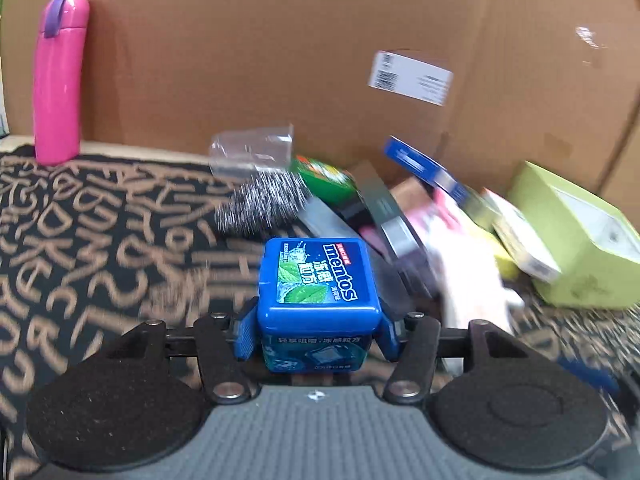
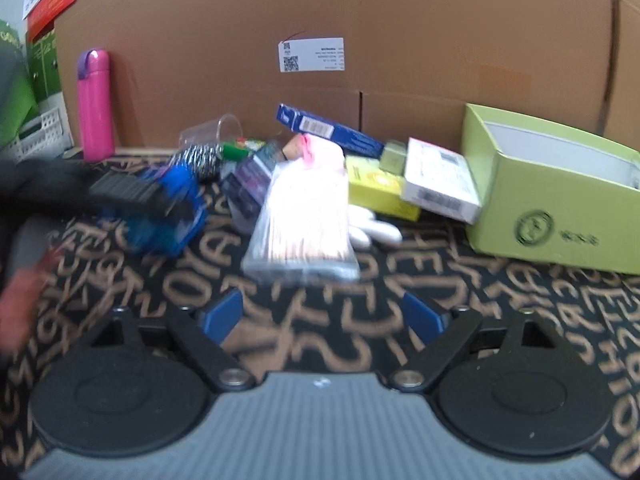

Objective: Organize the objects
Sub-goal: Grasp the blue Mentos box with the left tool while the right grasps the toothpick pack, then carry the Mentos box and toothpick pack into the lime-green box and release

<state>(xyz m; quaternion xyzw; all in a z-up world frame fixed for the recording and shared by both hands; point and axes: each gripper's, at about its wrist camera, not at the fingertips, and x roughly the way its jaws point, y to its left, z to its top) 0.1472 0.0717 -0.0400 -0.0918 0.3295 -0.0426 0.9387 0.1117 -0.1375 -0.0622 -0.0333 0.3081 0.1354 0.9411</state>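
Grey ribbed housing fronted by two black foam-covered discs; black linkage arms with silver pivot screws; blue ridged fingers (image 1: 245, 332). Same build on right gripper (image 2: 325, 312).

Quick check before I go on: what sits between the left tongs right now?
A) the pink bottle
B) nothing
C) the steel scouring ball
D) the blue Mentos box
D: in the left wrist view the blue Mentos box sits between the left tongs, both blue pads against its sides, while the pink bottle stands far back by the cardboard.
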